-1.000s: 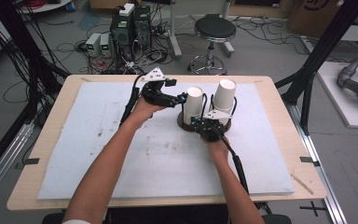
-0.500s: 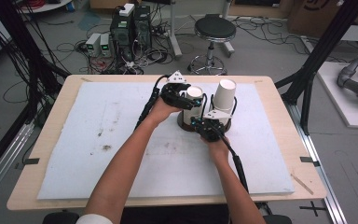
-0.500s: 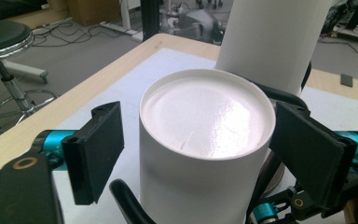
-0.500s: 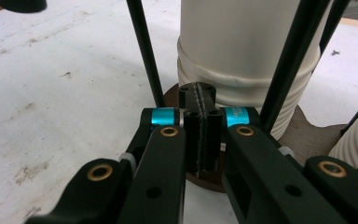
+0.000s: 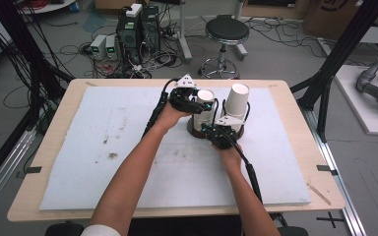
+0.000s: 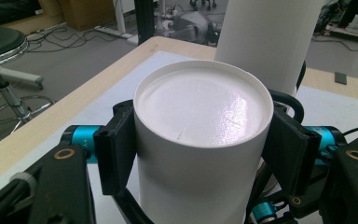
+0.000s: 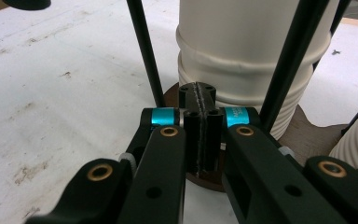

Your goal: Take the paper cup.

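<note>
- Left gripper (image 5: 193,101): seen from the high view at about 11 o'clock of the table's centre. Its jaws have just been closing, and they now press on the two sides of the left stack of paper cups (image 5: 204,105), near the top.
- Left stack of paper cups (image 6: 200,140): white, upside down, its flat base facing up. In the left gripper view one black pad (image 6: 116,154) lies against its wall at 9 o'clock and the other at 3 o'clock.
- Right stack of paper cups (image 5: 236,105): also upside down and taller, just beside the left stack at its 3 o'clock in the high view. In the left gripper view it rises behind the held stack at 1 o'clock.
- Brown base (image 7: 303,133): a flat dark-brown plate on the white mat (image 5: 103,147); both stacks stand over it, between thin black upright rods (image 7: 144,51).
- Right gripper (image 5: 220,133): at 6 o'clock of the cups in the high view, on the near edge of the base. In the right gripper view its jaws are pressed together. Whether they pinch the edge of the brown base cannot be told.
- Table (image 5: 54,162): light wood, its edge showing around the mat.
</note>
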The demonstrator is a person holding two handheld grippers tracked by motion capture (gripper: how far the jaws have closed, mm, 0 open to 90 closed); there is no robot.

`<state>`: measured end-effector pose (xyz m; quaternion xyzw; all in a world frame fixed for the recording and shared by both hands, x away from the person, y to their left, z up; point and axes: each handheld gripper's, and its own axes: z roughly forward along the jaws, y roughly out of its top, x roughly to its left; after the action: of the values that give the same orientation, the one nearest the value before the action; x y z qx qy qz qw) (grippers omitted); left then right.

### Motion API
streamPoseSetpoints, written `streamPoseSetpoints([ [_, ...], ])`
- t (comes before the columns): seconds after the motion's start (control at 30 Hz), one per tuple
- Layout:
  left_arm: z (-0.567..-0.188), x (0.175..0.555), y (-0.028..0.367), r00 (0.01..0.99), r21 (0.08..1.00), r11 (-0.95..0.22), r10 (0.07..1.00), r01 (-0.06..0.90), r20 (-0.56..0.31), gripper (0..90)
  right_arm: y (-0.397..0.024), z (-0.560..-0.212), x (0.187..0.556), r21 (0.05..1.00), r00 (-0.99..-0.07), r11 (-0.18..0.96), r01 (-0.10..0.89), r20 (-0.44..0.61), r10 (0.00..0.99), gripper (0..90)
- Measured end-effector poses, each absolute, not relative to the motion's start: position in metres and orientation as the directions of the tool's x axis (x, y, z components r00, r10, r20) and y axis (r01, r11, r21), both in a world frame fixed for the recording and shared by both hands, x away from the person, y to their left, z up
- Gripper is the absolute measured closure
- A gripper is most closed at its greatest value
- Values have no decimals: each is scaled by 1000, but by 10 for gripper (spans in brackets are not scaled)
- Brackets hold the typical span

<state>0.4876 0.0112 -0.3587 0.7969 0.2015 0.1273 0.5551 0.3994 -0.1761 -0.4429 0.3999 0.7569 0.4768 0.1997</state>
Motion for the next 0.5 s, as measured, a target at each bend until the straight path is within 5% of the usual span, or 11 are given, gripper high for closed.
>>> streamPoseSetpoints([
  [0.5, -325, 478, 31, 869, 977, -159, 493, 140, -44, 344, -175, -444, 400, 880, -597, 225, 418, 80, 798, 900],
])
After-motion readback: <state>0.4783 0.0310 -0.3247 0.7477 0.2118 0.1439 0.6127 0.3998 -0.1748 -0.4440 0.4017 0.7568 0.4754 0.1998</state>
